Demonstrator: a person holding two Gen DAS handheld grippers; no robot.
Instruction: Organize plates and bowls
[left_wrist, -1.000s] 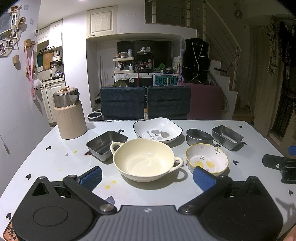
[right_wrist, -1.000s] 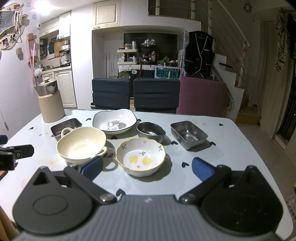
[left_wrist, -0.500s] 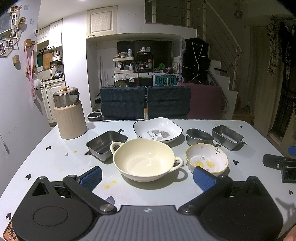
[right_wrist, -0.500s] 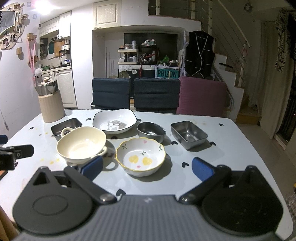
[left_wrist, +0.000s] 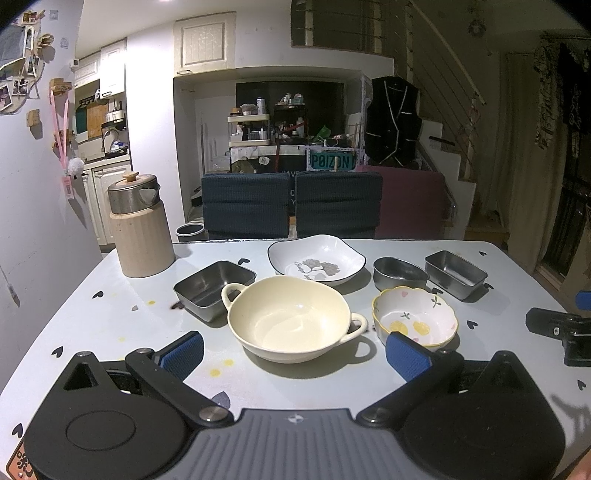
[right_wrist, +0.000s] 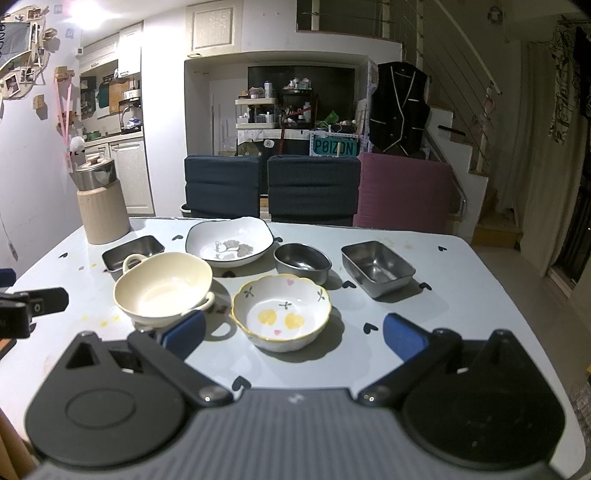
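Bowls and plates sit loose and unstacked across the pale table (left_wrist: 110, 317), so sorting looks not yet begun. Nearest, the left gripper (left_wrist: 294, 350) hangs with jaws wide before the cream two-handled bowl (left_wrist: 290, 319), and the right gripper (right_wrist: 293, 332) — equally wide, holding nothing — faces the flowered bowl (right_wrist: 280, 312); each seems lined up for its own pick. Farther back lie the white plate (left_wrist: 317, 260), a round steel bowl (right_wrist: 302, 260) and two steel trays (right_wrist: 376, 267) — likely nesting partners.
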